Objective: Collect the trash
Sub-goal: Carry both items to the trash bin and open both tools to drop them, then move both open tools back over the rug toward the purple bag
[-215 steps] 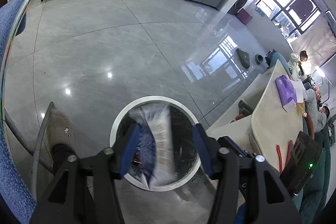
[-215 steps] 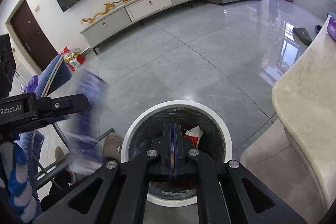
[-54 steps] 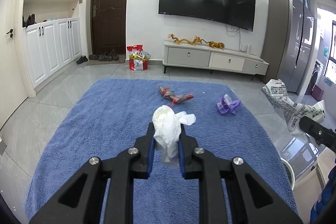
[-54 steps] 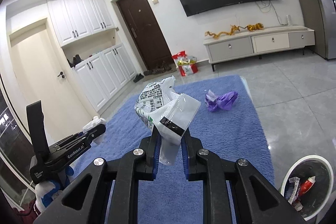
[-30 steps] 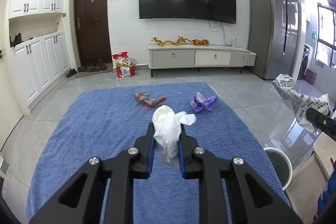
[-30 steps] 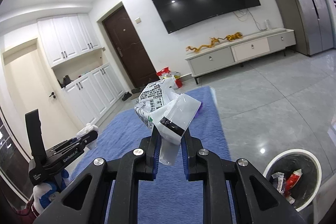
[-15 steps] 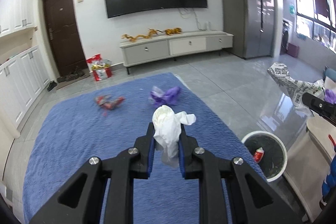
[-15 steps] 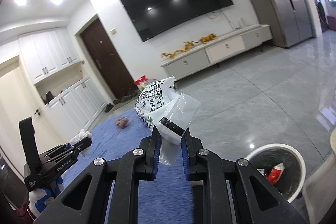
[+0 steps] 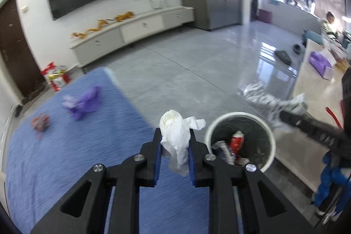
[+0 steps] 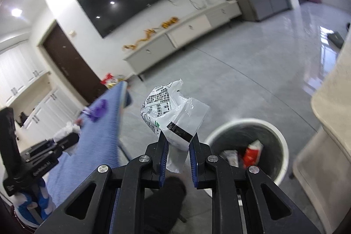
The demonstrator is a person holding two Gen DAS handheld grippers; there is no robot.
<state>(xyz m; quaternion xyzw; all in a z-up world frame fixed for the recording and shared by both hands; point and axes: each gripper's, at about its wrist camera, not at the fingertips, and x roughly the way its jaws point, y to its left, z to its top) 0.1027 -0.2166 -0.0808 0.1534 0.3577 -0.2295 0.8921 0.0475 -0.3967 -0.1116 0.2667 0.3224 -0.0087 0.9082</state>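
Note:
My left gripper is shut on a crumpled white tissue, held above the blue cloth's right edge, just left of the round white trash bin. My right gripper is shut on a printed white plastic wrapper, held up to the left of the same bin. The wrapper also shows blurred in the left wrist view, above the bin's far right rim. The bin holds several wrappers. A purple wrapper and a red wrapper lie on the blue cloth.
A beige counter stands right of the bin, with a purple bag on it. Grey tiled floor stretches to a TV cabinet. A person sits at the far right. My shoe is below the right gripper.
Both grippers have swung right and down towards the bin, each still holding its piece of trash. The bin now sits much closer in both views.

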